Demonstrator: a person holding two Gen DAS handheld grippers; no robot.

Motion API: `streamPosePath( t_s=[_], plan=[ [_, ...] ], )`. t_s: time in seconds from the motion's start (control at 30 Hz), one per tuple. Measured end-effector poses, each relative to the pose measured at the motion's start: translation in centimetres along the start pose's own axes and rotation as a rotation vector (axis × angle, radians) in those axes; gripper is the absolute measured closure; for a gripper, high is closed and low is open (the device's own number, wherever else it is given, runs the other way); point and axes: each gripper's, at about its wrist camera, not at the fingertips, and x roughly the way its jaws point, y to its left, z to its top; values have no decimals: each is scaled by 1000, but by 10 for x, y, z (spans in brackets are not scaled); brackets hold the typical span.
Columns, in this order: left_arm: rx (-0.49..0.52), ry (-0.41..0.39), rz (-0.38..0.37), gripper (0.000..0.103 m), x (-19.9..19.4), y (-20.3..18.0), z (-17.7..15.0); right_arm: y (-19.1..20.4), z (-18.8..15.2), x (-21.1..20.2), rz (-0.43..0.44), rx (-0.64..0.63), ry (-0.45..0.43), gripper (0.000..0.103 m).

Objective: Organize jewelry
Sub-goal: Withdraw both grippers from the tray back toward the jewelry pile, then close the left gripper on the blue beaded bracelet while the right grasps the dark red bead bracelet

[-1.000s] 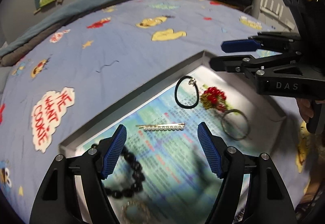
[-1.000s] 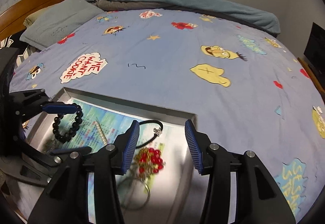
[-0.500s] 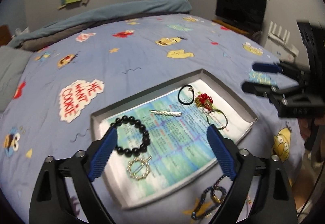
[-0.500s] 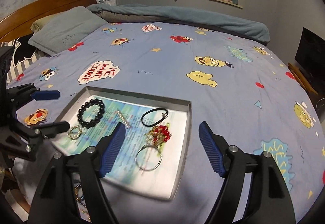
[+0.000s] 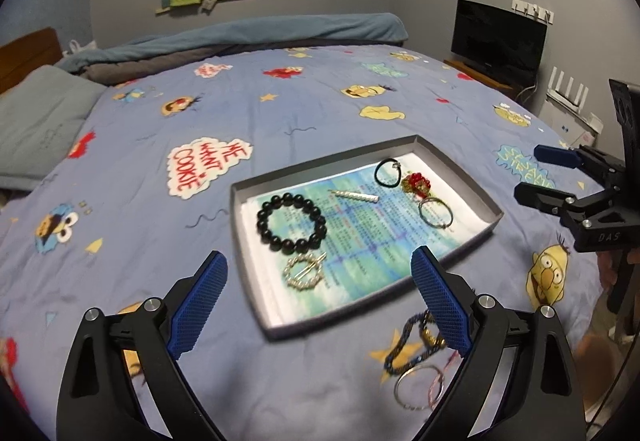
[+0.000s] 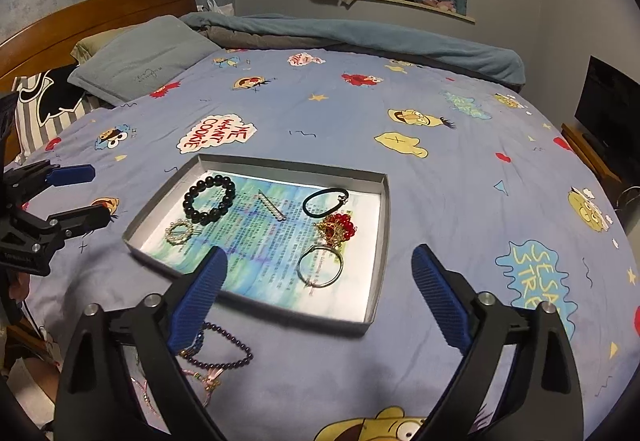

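Observation:
A grey tray (image 5: pixel 460 177) (image 6: pixel 382 241) lies on the bed. In it are a black bead bracelet (image 5: pixel 291 223) (image 6: pixel 209 199), a pearl ring clip (image 5: pixel 304 273) (image 6: pixel 180 232), a silver bar clip (image 5: pixel 354 195) (image 6: pixel 272 204), a black hair tie (image 5: pixel 387 173) (image 6: pixel 325 202), a red bead brooch (image 5: pixel 418 183) (image 6: pixel 336 229) and a silver bangle (image 5: pixel 435 212) (image 6: pixel 320 265). Loose dark bead strands and a silver bangle (image 5: pixel 416 361) (image 6: pixel 218 355) lie in front of the tray. My left gripper (image 5: pixel 318 303) and right gripper (image 6: pixel 318 299) are open, empty, above the bed short of the tray.
The bed has a blue cartoon sheet (image 5: pixel 280 113). A grey pillow (image 6: pixel 144 59) and wooden headboard (image 6: pixel 100 11) are at the far left, a rolled blanket (image 6: pixel 360 35) at the back, a TV (image 5: pixel 498 37) to the right.
Both grippers have pulled back and up from the tray and opened wider. The whole tray and the loose jewelry in front of it have come into view.

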Motion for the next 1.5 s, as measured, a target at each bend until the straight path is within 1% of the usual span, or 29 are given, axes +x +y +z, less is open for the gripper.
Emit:
streamPosePath(
  t_s=[0.1,0.33,0.5,0.6,0.73,0.93,1.07,1.23,1.27,1.3,1.43,1.5],
  plan=[
    [-1,-4,12,10,-8,0,-10,4,-9,-6,-2,3,-9,6],
    [-26,0,26,10,-15,1,-37,7,-30,-12,-2,17,-2,6],
    [-69,7,7,10,-16,3,-56,9,-45,-16,-1,21,3,6],
    [-76,9,9,10,-15,2,-65,12,-54,-19,4,19,1,6],
    [-69,20,17,10,-10,0,-74,18,-66,-17,13,24,-7,6],
    [-58,59,32,10,2,-1,-88,21,-78,-7,36,21,12,6],
    [-38,69,3,10,5,-6,-97,18,-85,-1,50,29,19,6],
    [5,68,-16,10,13,-19,-100,20,-96,13,63,24,21,6],
    [12,65,-14,10,15,-21,-100,22,-98,17,65,21,28,9],
    [16,60,-17,10,16,-23,-100,24,-99,20,67,19,35,15],
    [3,47,-45,12,23,-27,-98,28,-100,30,83,17,47,27],
    [3,49,-32,13,27,-29,-97,28,-101,34,92,25,57,36]
  ],
)
